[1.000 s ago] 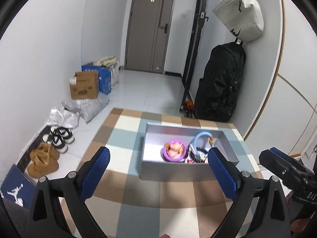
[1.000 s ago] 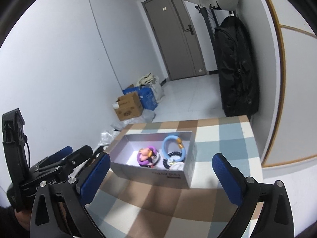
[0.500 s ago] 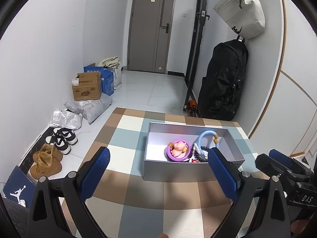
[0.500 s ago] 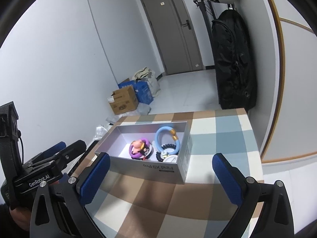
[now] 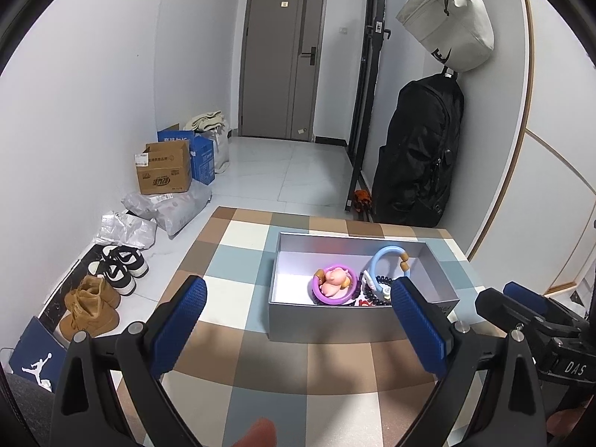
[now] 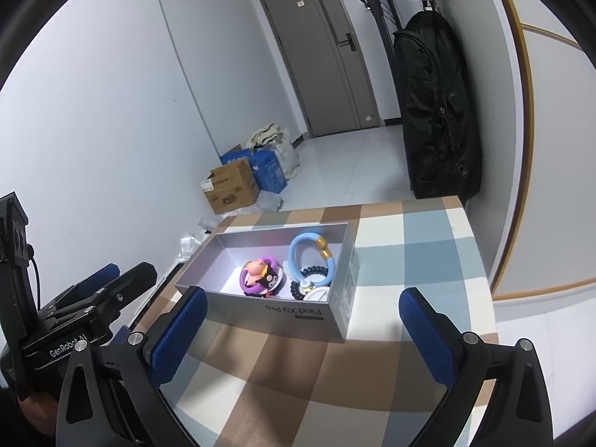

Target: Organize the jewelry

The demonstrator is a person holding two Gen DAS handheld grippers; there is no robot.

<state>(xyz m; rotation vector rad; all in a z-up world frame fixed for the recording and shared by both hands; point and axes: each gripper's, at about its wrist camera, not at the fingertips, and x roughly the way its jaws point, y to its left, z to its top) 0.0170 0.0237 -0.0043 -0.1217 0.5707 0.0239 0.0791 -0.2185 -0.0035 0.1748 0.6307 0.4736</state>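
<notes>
jewelry (image 5: 352, 283) in box (image 5: 335, 322) (tools spread)

Box (image 5: 335, 320) sits on table (image 5: 298, 402), toward far right part, w/ open top. Inside box, all crowded at its right end: ring w/ figure (image 5: 332, 286) nearest centre, hoop bracelet (image 5: 387, 260) to its right and further back, bead strand (image 5: 376, 290) btwn and in front of them; left end of box holds nothing. Left gripper (image 5: 298, 327) hangs just before box's near wall, right gripper (image 6: 301, 331) likewise, to its right. Beyond table's far edge on right, backpack (image 5: 417, 156) hangs against wall, pouch bag (image 5: 447, 18) above it. Floor left of table: shoes (image 5: 111, 275) near wall, cartons (image 5: 167, 167) further back, door (image 5: 283, 59) at far end.
</notes>
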